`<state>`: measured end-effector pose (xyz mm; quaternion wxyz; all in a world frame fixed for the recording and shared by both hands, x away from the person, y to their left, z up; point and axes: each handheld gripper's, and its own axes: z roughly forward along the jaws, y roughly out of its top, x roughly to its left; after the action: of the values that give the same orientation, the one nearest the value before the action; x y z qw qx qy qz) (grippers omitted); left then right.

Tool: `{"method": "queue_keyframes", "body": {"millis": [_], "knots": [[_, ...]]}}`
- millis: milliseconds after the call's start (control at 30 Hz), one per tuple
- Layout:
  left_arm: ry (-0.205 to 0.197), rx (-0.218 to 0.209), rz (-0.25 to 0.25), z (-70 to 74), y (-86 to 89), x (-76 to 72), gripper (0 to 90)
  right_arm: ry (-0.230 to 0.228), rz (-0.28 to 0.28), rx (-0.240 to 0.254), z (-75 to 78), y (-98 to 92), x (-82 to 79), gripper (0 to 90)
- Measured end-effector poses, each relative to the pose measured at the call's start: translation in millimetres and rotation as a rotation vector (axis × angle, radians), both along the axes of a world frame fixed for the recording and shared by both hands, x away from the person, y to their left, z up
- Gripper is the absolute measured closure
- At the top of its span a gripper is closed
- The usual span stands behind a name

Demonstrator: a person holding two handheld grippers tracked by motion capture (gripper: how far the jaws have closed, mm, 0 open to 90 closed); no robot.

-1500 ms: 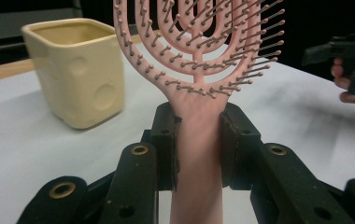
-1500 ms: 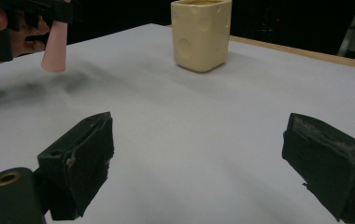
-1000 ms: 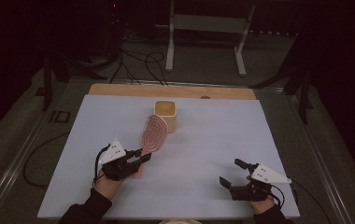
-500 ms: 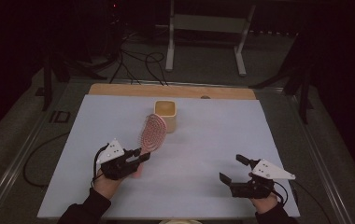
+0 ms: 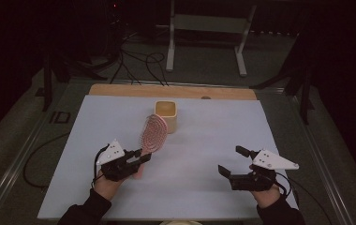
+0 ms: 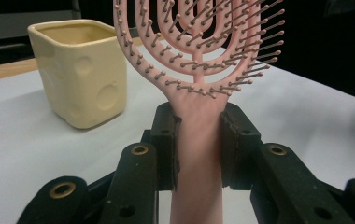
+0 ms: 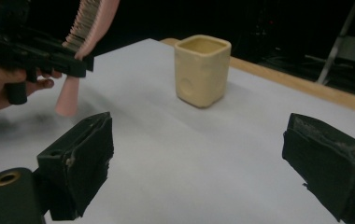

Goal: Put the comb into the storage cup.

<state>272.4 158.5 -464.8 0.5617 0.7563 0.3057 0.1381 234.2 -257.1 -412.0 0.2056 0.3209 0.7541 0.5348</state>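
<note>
Pink plastic, that is your hairbrush (image 6: 199, 60), and your left gripper (image 5: 138, 158) holds it tight by the handle. The two black fingers (image 6: 164, 140) squeeze the handle from both sides, just under the bristle head. The head sticks up and leans toward the yellow cup (image 5: 166, 115), which stands close behind it on the white bench (image 5: 204, 140).

It looks like you are carrying the brush to the cup. Next, lift it over the rim, turn the handle down and lower it in.

Your right gripper (image 5: 230, 161) is well off to the side. Its fingers (image 7: 80, 163) are spread wide with nothing between them.
</note>
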Motion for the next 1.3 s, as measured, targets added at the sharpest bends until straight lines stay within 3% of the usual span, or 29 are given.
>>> {"method": "queue_keyframes", "body": {"millis": [233,500,1300], "knots": [[-0.006,-0.005,-0.003,0.9,0.2,-0.6,71.2,-0.018,0.021,0.007,16.9,8.2,6.2,8.7],[-0.009,-0.008,-0.001,1.8,0.6,-1.0,71.2,-0.007,0.053,0.008,32.7,20.6,16.1,8.2],[-0.009,-0.021,-0.003,2.7,1.7,-1.1,71.2,0.001,0.136,-0.017,49.5,68.6,38.4,8.2]]}}
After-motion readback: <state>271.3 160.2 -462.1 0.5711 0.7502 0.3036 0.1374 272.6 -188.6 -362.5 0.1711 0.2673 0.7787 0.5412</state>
